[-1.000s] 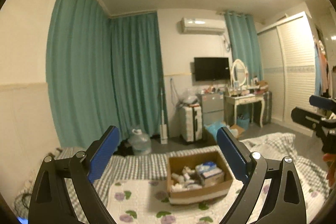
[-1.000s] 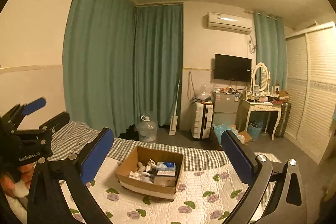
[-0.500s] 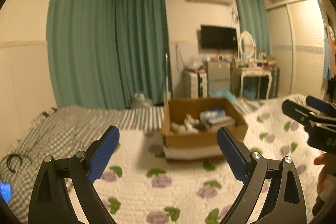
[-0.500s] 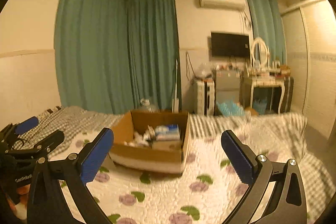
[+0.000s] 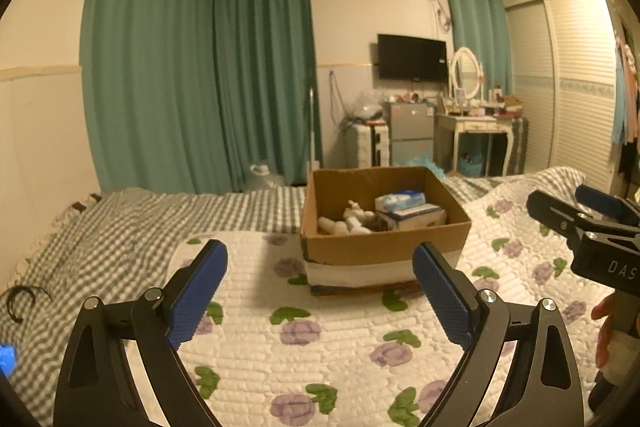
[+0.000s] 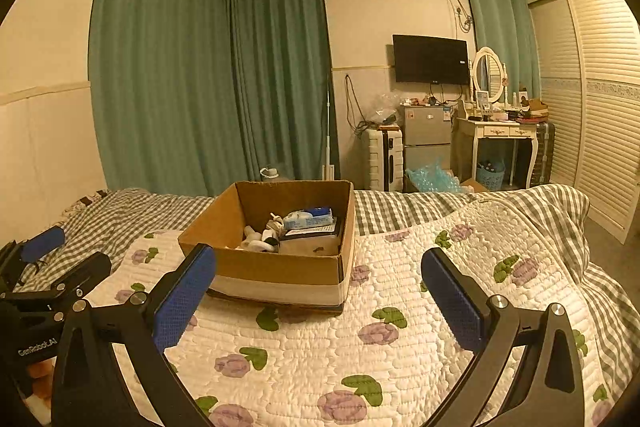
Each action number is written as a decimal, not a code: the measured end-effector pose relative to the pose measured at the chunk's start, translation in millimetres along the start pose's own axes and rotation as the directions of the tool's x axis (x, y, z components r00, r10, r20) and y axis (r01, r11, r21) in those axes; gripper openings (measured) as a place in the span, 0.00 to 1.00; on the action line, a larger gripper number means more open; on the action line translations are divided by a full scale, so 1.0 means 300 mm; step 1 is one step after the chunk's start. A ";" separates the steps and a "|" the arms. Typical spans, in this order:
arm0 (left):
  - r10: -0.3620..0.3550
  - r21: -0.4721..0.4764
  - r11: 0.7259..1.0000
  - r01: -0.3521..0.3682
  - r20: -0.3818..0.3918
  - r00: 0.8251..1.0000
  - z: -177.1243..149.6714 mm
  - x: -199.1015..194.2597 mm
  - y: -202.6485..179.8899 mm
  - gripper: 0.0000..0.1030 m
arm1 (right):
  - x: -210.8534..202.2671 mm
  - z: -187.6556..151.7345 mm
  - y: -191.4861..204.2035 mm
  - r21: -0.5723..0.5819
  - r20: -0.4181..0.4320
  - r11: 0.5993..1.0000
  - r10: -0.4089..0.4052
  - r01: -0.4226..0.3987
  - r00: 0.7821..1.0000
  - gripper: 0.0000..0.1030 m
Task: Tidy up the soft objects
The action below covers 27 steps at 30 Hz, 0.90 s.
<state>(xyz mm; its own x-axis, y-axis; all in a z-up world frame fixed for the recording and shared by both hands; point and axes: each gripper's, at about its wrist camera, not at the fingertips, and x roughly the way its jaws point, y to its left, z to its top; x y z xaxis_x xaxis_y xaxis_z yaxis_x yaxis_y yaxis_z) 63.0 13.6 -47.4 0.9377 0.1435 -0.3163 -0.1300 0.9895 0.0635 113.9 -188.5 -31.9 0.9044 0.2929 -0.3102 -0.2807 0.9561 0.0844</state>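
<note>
A brown cardboard box stands on the white quilt with purple flowers. Inside it lie white soft toys and blue-and-white tissue packs. My left gripper hovers open over the quilt in front of the box, nothing between its fingers. My right gripper is open too, just short of the box's near wall. Each gripper shows at the edge of the other's view, the right gripper and the left gripper.
A grey checked blanket covers the bed's left and far side. A black hair hoop lies at the left. Beyond the bed stand green curtains, a water jug, a white suitcase, a small fridge and a dressing table.
Both views have tilted down from the ceiling toward the bed over the last second, and the box now appears larger and closer. Both grippers stayed open.
</note>
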 end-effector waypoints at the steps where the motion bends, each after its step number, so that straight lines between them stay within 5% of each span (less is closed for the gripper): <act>1: -0.002 0.000 1.000 0.002 -0.002 1.000 0.000 0.000 0.000 0.93 | 0.001 0.000 0.002 -0.001 -0.001 1.000 0.001 -0.001 1.000 1.00; 27: 0.017 -0.020 1.000 -0.017 -0.015 1.000 0.002 -0.001 0.011 0.93 | 0.018 -0.022 0.020 -0.009 -0.016 1.000 0.013 -0.013 1.000 1.00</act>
<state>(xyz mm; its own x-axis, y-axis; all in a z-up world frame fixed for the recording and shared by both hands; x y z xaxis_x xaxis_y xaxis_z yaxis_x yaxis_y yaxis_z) 62.3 16.8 -46.6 0.9305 0.1604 -0.3292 -0.1524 0.9870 0.0500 114.9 -181.3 -39.4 0.8954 0.3049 -0.3245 -0.2954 0.9521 0.0797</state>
